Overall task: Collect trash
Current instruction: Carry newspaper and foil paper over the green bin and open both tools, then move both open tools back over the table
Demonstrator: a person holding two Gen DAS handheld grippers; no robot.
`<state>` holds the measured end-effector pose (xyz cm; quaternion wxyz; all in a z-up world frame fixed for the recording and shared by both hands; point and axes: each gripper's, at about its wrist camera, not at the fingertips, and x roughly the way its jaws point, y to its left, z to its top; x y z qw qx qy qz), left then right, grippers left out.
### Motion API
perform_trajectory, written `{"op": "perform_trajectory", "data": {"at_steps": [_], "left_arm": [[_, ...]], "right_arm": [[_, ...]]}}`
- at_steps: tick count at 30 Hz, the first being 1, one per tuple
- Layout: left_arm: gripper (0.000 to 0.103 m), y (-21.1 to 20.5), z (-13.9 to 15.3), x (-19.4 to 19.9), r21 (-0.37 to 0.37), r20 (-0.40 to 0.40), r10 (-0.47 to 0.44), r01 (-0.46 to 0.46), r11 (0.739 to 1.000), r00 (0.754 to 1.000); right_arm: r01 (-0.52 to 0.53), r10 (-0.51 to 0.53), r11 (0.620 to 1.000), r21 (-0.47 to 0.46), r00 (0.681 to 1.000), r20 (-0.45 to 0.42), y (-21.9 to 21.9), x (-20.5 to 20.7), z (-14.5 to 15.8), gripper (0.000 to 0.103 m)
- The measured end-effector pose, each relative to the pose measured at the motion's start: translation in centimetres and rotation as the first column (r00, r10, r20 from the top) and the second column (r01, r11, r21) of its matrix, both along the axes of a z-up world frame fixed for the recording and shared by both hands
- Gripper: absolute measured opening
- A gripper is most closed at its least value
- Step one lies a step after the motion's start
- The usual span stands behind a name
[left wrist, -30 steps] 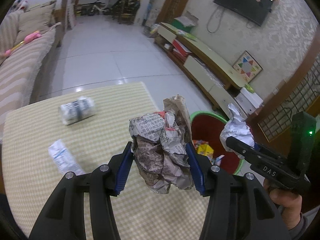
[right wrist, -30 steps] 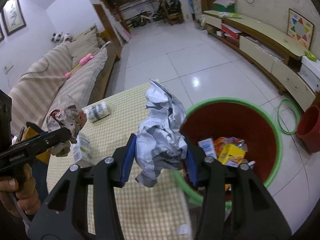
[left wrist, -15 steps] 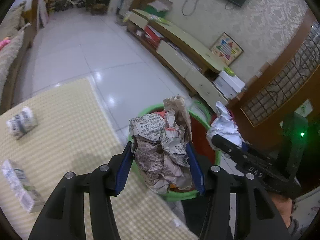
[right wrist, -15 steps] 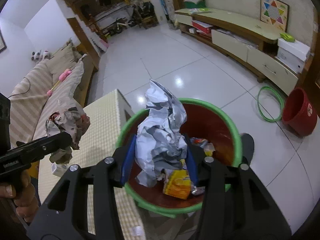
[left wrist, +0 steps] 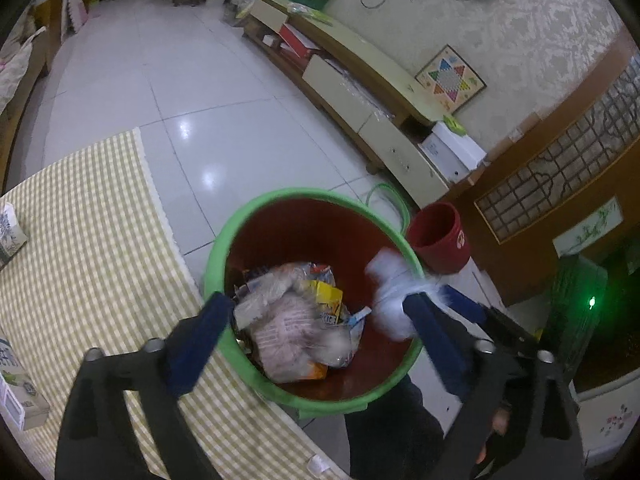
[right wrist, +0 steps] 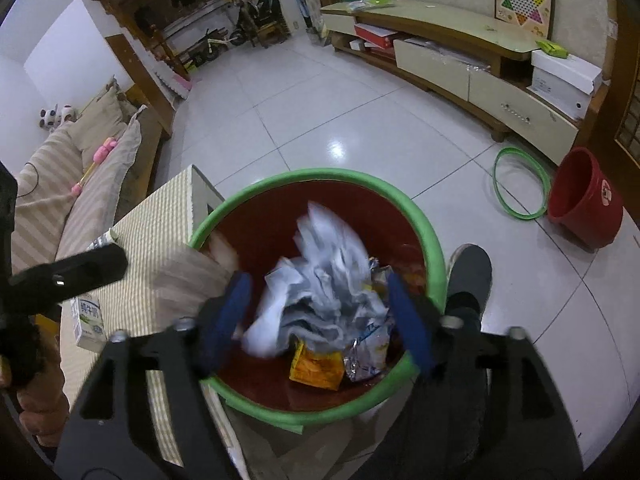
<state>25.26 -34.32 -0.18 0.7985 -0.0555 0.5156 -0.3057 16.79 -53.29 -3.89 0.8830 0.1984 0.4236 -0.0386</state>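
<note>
A red bin with a green rim [left wrist: 256, 216] [right wrist: 400, 200] stands on the floor beside the checked table [left wrist: 80, 240]. My left gripper [left wrist: 320, 336] is open above the bin; the newspaper wad [left wrist: 288, 332], blurred, lies among wrappers inside. My right gripper [right wrist: 320, 320] is open over the bin too; the white crumpled paper [right wrist: 328, 280], blurred, is between its spread fingers, free of them. That paper also shows in the left wrist view [left wrist: 394, 300].
Milk cartons lie on the table [left wrist: 16, 392] [left wrist: 10, 232] [right wrist: 88, 316]. A small red bucket [right wrist: 584, 200] and a green hoop [right wrist: 520, 184] sit on the tiled floor. A low TV cabinet [right wrist: 460, 56] lines the wall. A sofa [right wrist: 60, 184] stands at left. My shoe [right wrist: 468, 276] is beside the bin.
Both grippers moved from above the table to over the bin and opened. The newspaper wad and the white crumpled paper left the fingers and drop into the bin.
</note>
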Motion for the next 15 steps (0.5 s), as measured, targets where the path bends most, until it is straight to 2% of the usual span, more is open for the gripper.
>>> {"op": "perform_trajectory", "data": {"at_steps": [3, 5, 8, 15], "left_arm": [[0.095, 1.0, 0.3, 0.1, 0.002, 0.010, 0.025, -0.025, 1.000, 1.000], [0.095, 2.2, 0.5, 0.3, 0.011, 0.014, 0.048, -0.049, 0.999, 0.999], [0.095, 3.9, 1.0, 0.3, 0.012, 0.019, 0.081, -0.081, 0.997, 0.997], [0.095, 9.5, 2.0, -0.6, 0.029, 0.047, 0.169, -0.171, 0.985, 0.984]], "right_arm": [[0.002, -0.002, 1.000, -0.003, 1.000, 0.007, 0.4, 0.0, 0.2, 0.083], [0.001, -0.001, 1.000, -0.006, 1.000, 0.011, 0.9, 0.1, 0.4, 0.091], [-0.007, 0.007, 1.000, -0.013, 1.000, 0.026, 1.7, 0.2, 0.8, 0.096], [-0.068, 0.069, 0.997, -0.024, 0.997, 0.047, 5.5, 1.3, 2.3, 0.098]]}}
